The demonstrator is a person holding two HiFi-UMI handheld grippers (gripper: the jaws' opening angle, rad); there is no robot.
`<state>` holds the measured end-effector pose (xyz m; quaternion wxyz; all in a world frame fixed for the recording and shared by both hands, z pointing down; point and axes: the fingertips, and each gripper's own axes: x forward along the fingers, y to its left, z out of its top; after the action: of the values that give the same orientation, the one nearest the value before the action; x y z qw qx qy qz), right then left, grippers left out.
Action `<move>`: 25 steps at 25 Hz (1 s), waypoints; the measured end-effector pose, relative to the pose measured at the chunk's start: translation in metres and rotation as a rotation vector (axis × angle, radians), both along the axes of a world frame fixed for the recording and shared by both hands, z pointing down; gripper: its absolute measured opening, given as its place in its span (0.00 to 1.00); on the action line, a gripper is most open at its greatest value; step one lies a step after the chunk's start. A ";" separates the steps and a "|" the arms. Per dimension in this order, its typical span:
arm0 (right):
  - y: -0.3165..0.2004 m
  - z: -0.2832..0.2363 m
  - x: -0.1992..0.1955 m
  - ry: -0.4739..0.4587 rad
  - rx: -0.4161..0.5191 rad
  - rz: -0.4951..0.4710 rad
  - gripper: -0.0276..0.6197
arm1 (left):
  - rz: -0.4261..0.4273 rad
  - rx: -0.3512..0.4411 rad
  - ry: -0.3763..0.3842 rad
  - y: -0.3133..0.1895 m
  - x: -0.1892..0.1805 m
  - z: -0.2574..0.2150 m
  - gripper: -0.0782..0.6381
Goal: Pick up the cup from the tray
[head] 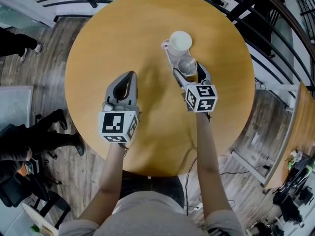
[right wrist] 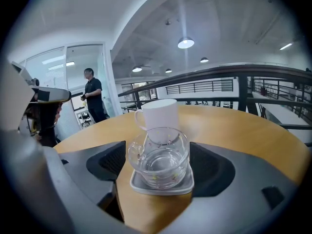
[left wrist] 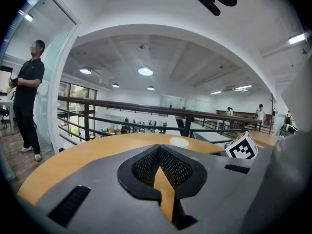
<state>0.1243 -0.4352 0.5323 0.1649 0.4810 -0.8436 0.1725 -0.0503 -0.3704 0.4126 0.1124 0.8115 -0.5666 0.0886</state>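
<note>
Left gripper point(head: 129, 76): fingers pressed together, nothing between them, over the bare counter point(head: 98, 48).
Right gripper point(right wrist: 158, 172): fingers spread wide on either side of the glass cup point(right wrist: 158, 155), not pinching it.
Glass cup: upright on the near end of a small grey tray point(right wrist: 163, 187).
White mug point(right wrist: 162, 115): upright on the tray just behind the cup.
Railing point(right wrist: 219, 72): beyond the counter.

Pale shirt point(head: 147, 209) — grey left gripper point(head: 130, 75), right gripper point(head: 189, 72)

Left tool point(head: 129, 78) holds its jaws together, right tool point(head: 189, 72) spread wide, forearms extended.
</note>
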 end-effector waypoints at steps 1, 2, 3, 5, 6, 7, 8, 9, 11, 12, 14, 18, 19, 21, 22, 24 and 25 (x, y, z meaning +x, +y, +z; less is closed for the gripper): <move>-0.001 0.002 0.000 0.000 -0.007 0.002 0.58 | -0.003 0.000 0.000 0.000 -0.001 0.000 0.12; -0.002 0.003 0.001 0.000 -0.012 0.002 0.58 | -0.005 0.000 0.001 -0.001 -0.001 0.000 0.12; -0.002 0.005 0.000 -0.001 -0.018 0.003 0.58 | -0.006 0.000 0.000 -0.001 -0.002 0.001 0.12; -0.003 0.006 0.000 -0.007 -0.030 0.010 0.58 | -0.008 -0.002 0.000 -0.002 -0.004 0.001 0.12; -0.004 0.006 0.000 -0.010 -0.034 0.013 0.58 | -0.009 -0.003 0.000 -0.002 -0.005 0.002 0.12; -0.004 0.007 0.000 -0.011 -0.037 0.015 0.58 | -0.010 -0.005 0.001 -0.002 -0.005 0.003 0.12; -0.004 0.007 0.000 -0.011 -0.039 0.016 0.58 | -0.010 -0.007 0.002 -0.002 -0.005 0.004 0.12; -0.004 0.007 0.000 -0.009 -0.038 0.018 0.58 | -0.010 -0.009 0.003 -0.002 -0.005 0.005 0.12; -0.005 0.007 0.000 -0.005 -0.034 0.025 0.58 | -0.010 -0.015 0.005 -0.002 -0.005 0.008 0.12; -0.004 0.007 -0.001 -0.003 -0.030 0.028 0.58 | -0.009 -0.017 0.006 -0.002 -0.005 0.008 0.12; -0.004 0.006 -0.001 -0.001 -0.021 0.033 0.58 | -0.009 -0.020 0.006 -0.002 -0.006 0.010 0.12; -0.003 0.007 0.000 0.002 -0.013 0.041 0.58 | -0.013 -0.023 0.007 -0.002 -0.005 0.012 0.12; -0.003 0.007 0.000 -0.002 -0.012 0.045 0.58 | -0.015 -0.023 0.007 -0.002 -0.005 0.013 0.12; -0.002 0.006 0.000 -0.020 -0.013 0.058 0.58 | -0.015 -0.023 0.006 -0.002 -0.006 0.012 0.12; -0.002 0.006 0.001 -0.031 -0.015 0.065 0.58 | -0.016 -0.023 0.006 -0.002 -0.007 0.012 0.12; 0.000 0.004 0.002 -0.047 -0.015 0.077 0.58 | -0.018 -0.023 0.006 -0.002 -0.008 0.012 0.12; 0.001 0.002 0.003 -0.052 -0.012 0.081 0.58 | -0.019 -0.022 0.006 -0.002 -0.008 0.012 0.12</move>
<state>0.1270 -0.4339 0.5347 0.1386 0.5091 -0.8265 0.1963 -0.0587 -0.3720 0.4243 0.1239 0.8050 -0.5730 0.0913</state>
